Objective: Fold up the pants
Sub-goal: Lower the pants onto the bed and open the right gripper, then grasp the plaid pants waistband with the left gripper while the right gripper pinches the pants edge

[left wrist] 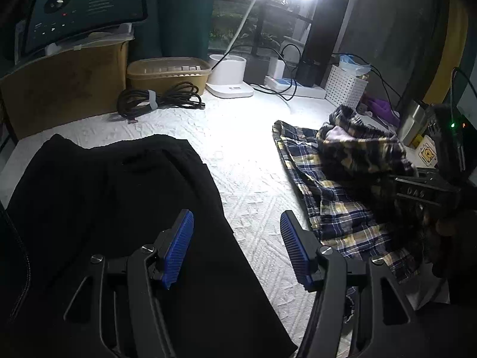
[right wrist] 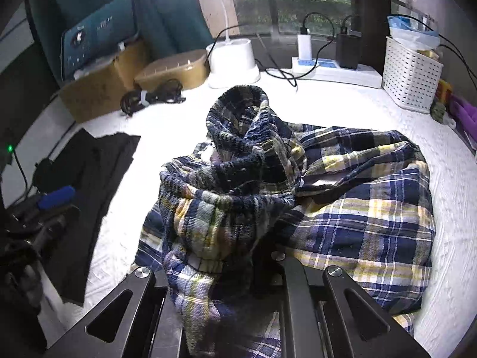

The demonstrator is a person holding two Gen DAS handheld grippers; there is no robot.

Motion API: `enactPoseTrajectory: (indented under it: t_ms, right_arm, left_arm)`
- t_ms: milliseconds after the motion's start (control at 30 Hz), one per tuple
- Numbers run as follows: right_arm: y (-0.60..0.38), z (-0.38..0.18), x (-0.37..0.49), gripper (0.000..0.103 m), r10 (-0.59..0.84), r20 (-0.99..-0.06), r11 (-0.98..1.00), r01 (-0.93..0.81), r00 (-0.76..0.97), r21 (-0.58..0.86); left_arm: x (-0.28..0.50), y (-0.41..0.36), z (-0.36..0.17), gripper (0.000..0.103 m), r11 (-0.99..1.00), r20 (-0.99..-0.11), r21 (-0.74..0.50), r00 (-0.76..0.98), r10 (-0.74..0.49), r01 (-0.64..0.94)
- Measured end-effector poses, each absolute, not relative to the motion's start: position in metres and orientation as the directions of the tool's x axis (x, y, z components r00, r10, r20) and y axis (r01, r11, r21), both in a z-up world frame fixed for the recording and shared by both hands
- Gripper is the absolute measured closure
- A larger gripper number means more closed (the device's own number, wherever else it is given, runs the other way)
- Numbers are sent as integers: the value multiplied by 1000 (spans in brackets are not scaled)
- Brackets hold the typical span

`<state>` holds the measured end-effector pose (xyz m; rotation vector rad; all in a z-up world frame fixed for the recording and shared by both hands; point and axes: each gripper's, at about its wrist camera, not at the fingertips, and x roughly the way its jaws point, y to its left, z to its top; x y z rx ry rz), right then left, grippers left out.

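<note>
Plaid pants (left wrist: 342, 197) lie in a rumpled heap at about three o'clock in the left wrist view, spread on a white quilted table cover (left wrist: 238, 149). Part of the heap is lifted off the cover toward the right gripper (left wrist: 423, 194), whose dark body shows at the right edge; its fingertips are hidden in the cloth there. The left gripper (left wrist: 235, 247) fills the six o'clock area, its two blue pads (left wrist: 179, 247) spread wide with nothing between them, hovering above the edge of a flat black garment (left wrist: 119, 223) that covers the lower left. That open, idle stance suggests it is waiting to take a second corner of the plaid cloth. A coiled black cable (left wrist: 158, 100) and a tan lidded tub (left wrist: 168, 73) sit at eleven to twelve o'clock, with a bright lamp glare above.

From the right wrist view, the plaid pants (right wrist: 342, 208) fill the centre, the gathered waistband (right wrist: 238, 113) raised at twelve o'clock. Cloth drapes down between the right gripper's (right wrist: 226, 298) black arms at six o'clock and hides the fingertips; it appears clamped on a bunch of fabric, probably to lift and shake the pants open before folding. The left gripper (right wrist: 55, 197) is visible at nine o'clock, over the black garment (right wrist: 98, 173). A white slotted basket (right wrist: 411, 74) stands at two o'clock, and a power strip (right wrist: 334, 71) at one o'clock.
</note>
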<state>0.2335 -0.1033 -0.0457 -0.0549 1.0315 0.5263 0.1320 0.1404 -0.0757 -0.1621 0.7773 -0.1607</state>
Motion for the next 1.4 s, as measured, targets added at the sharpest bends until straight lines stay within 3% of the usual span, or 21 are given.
enactPoseTrajectory:
  t_ms: [67, 133, 200, 733, 1400]
  right_arm:
    - [-98, -50, 232, 79, 377, -842, 869, -461, 386, 177]
    - [-95, -52, 228, 38, 392, -844, 852, -490, 367, 183]
    - [-87, -52, 223, 20, 414, -840, 832, -521, 352, 192]
    - [-118, -35, 202, 20, 499, -774, 801, -549, 390, 240]
    - [-258, -48, 200, 19, 407, -759, 910, -303, 508, 284]
  left_arm:
    - [132, 141, -75, 43, 975, -682, -205, 703, -203, 83]
    - [131, 142, -75, 43, 976, -683, -203, 703, -200, 81]
    - [131, 141, -74, 43, 977, -683, -200, 704, -197, 79]
    - [128, 106, -58, 42, 979, -674, -171, 712, -197, 109]
    - [164, -3, -62, 41, 959, -708, -98, 659, -256, 267]
